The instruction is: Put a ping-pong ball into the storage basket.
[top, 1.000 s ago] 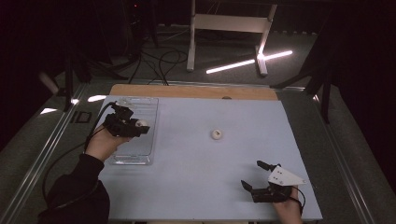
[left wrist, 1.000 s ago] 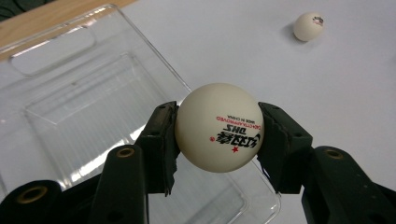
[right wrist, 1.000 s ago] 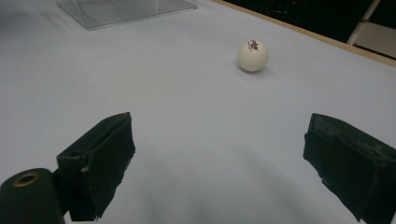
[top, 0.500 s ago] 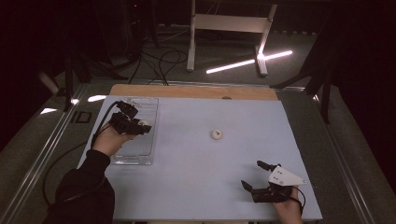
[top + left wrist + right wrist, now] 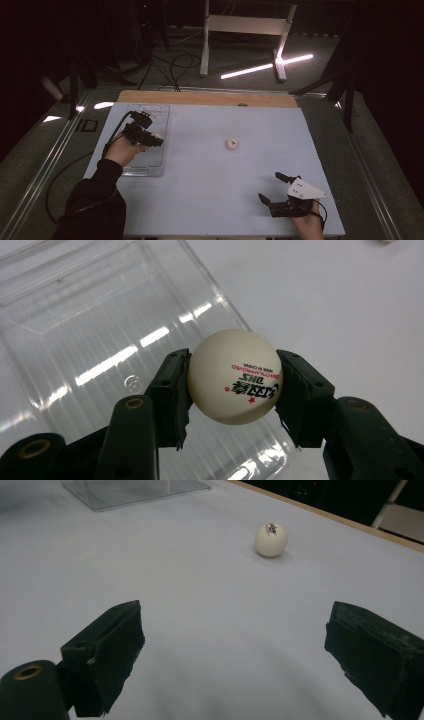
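Note:
My left gripper [image 5: 233, 380] is shut on a white ping-pong ball [image 5: 235, 383] with red and black print, held just above a clear plastic tray [image 5: 90, 330]. From above, the left gripper [image 5: 156, 137] hangs over the right side of that tray [image 5: 145, 167] at the mat's left. A second white ball [image 5: 231, 144] lies loose near the middle of the mat, also seen as the ball [image 5: 270, 539] ahead of my right gripper [image 5: 235, 645]. The right gripper [image 5: 269, 187] rests open near the front right edge, nothing between its pads.
A pale blue mat [image 5: 210, 200] covers the table, with a wooden strip [image 5: 200, 97] along its far edge. A cable [image 5: 112, 140] trails from the left gripper. Beyond the table stand a white frame [image 5: 245, 25] and a lit tube [image 5: 265, 66] on the floor.
The left hand has sunk a little and shifted right over the tray with the ball still in its jaws. The right gripper has stayed where it was.

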Action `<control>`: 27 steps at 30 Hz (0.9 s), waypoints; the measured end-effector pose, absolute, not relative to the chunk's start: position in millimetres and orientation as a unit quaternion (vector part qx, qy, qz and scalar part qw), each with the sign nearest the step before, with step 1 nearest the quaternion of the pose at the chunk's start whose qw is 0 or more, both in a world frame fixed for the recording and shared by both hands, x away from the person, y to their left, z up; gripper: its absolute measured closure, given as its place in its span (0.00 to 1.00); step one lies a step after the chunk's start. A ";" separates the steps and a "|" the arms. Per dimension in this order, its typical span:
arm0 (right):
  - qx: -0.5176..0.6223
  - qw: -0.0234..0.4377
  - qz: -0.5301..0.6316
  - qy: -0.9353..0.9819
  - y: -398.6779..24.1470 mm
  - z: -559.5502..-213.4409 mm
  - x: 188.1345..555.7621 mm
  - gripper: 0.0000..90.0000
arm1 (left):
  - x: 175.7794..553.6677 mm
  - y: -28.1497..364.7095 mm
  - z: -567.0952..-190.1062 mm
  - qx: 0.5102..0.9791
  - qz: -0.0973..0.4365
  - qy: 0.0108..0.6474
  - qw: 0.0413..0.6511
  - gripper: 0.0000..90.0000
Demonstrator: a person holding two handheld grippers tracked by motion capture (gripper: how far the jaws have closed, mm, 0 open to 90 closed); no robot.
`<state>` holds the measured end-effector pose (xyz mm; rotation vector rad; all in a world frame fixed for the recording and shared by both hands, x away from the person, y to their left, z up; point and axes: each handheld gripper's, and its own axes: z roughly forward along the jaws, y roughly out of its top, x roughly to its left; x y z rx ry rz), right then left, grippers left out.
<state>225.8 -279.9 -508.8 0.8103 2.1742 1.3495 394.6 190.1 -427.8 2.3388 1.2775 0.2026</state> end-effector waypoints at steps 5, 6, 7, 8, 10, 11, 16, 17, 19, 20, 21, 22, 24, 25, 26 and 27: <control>0.294 0.227 0.490 0.788 -280.5 -509.1 226.0 0.10 | 395.9 189.5 -433.3 0.853 0.068 0.465 0.228 0.58; 0.294 0.227 0.490 0.788 -280.5 -509.1 226.0 0.10 | 397.3 188.5 -436.6 0.854 0.058 0.467 0.222 0.58; 0.294 0.227 0.490 0.789 -280.3 -508.9 225.8 0.10 | 397.3 188.5 -436.6 0.854 0.058 0.467 0.222 0.58; 0.294 0.227 0.490 0.789 -280.2 -508.7 225.4 0.10 | 398.8 189.1 -439.1 0.853 0.061 0.473 0.212 0.58; 0.294 0.228 0.491 0.788 -280.5 -508.4 225.3 0.10 | 399.8 190.0 -441.6 0.853 0.051 0.475 0.212 0.58; 0.295 0.228 0.490 0.788 -280.7 -508.4 225.4 0.10 | 399.9 189.4 -443.0 0.854 0.054 0.475 0.205 0.58; 0.295 0.227 0.490 0.788 -280.7 -508.6 225.5 0.10 | 400.9 190.3 -447.3 0.851 0.051 0.481 0.202 0.58; 0.295 0.227 0.490 0.788 -280.7 -508.5 225.4 0.10 | 401.7 191.7 -448.4 0.850 0.041 0.483 0.206 0.58; 0.294 0.228 0.490 0.788 -280.9 -508.5 225.5 0.10 | 402.5 191.9 -450.0 0.850 0.038 0.486 0.200 0.58; 0.294 0.228 0.490 0.788 -281.1 -508.7 225.8 0.10 | 402.7 192.0 -450.5 0.850 0.039 0.487 0.198 0.58; 0.294 0.228 0.490 0.788 -281.1 -508.8 225.8 0.10 | 402.9 192.5 -451.1 0.848 0.034 0.489 0.202 0.58; 0.294 0.228 0.490 0.789 -281.0 -508.7 225.7 0.10 | 403.0 192.7 -451.5 0.849 0.032 0.488 0.200 0.58; 0.294 0.227 0.490 0.788 -280.8 -508.6 225.5 0.10 | 402.9 192.3 -451.9 0.851 0.038 0.487 0.194 0.57; 0.294 0.228 0.490 0.788 -281.1 -508.8 225.8 0.10 | 403.0 193.0 -451.8 0.848 0.037 0.490 0.197 0.57; 0.294 0.228 0.489 0.789 -281.2 -508.9 225.9 0.10 | 403.0 193.0 -451.8 0.848 0.037 0.490 0.197 0.57; 0.294 0.228 0.489 0.789 -281.2 -509.0 226.0 0.10 | 403.3 193.5 -450.4 0.846 0.045 0.495 0.194 0.54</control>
